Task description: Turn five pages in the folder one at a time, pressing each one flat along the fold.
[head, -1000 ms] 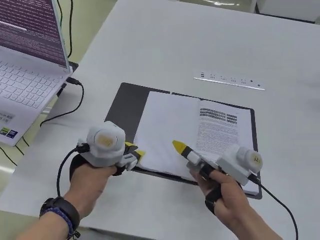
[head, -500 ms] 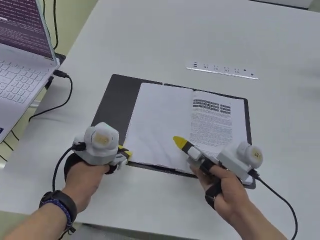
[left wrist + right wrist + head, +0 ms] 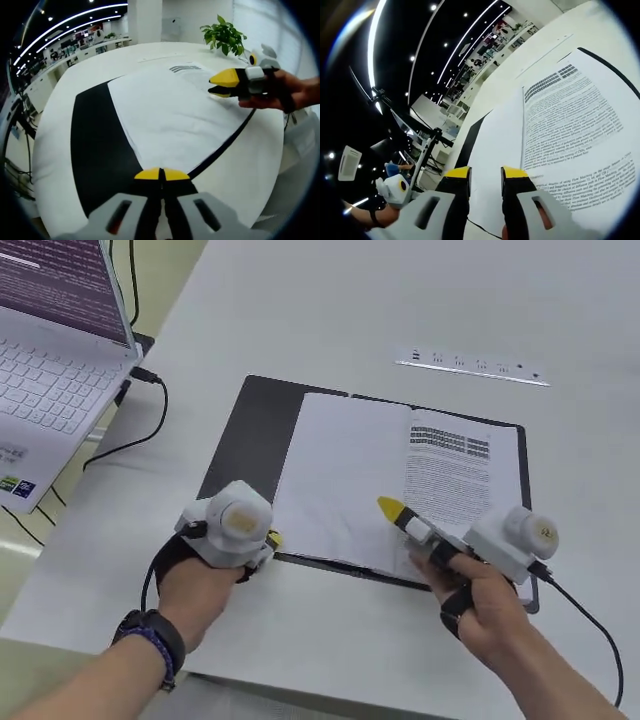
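1. Folder (image 3: 250, 435) lies open on the table (image 3: 330, 310).
2. Your left gripper (image 3: 161, 174): jaws clenched at its near edge; tips mostly hidden in head view.
3. Your right gripper (image 3: 485, 172): jaws parted by the fold; paper contact unclear.

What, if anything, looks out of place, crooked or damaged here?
Nothing stands out. The black folder lies open on the white table, its blank left page and printed right page both flat, with no tears or folded corners visible.

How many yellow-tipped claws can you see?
2. The left yellow-tipped claw is shut at the black folder's near edge; the right claw is open over the white paper pages.
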